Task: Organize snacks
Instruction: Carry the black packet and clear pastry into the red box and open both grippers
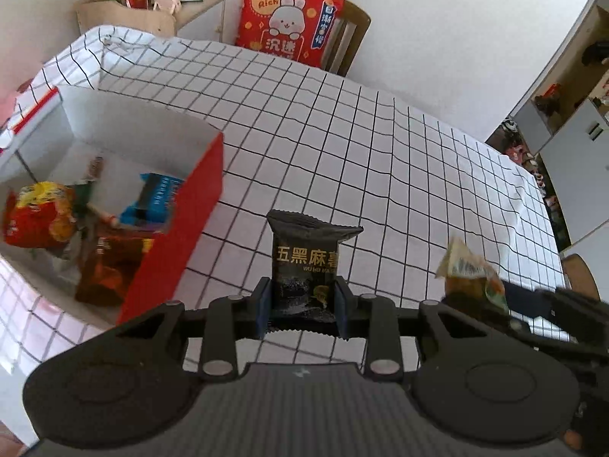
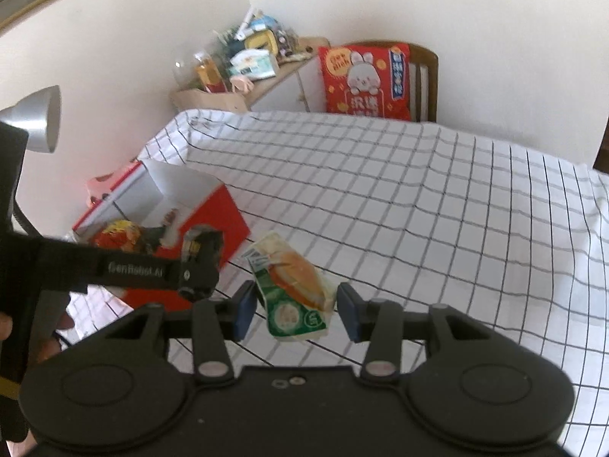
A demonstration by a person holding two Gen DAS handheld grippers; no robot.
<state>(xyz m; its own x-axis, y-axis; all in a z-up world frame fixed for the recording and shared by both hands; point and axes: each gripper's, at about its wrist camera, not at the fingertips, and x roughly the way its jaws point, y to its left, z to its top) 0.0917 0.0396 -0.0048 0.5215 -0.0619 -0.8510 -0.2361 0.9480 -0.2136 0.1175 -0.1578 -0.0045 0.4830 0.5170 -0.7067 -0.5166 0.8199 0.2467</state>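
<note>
My left gripper (image 1: 303, 306) is shut on a black snack packet (image 1: 308, 262) with gold lettering, held above the checked tablecloth just right of the red box (image 1: 179, 236). The box is open and holds several snack packets (image 1: 42, 217). My right gripper (image 2: 295, 310) has its fingers either side of a green and white sandwich packet (image 2: 293, 289); small gaps show between pads and packet, and I cannot tell whether it grips. That packet also shows in the left wrist view (image 1: 472, 270). The left gripper shows in the right wrist view (image 2: 198, 262), beside the red box (image 2: 213, 209).
A table with a white checked cloth (image 1: 380, 152) fills both views. A chair with a red rabbit cushion (image 1: 285, 23) stands at the far edge. A cluttered side cabinet (image 1: 152, 0) is at the far left. A silver lamp (image 2: 38, 122) stands left of the box.
</note>
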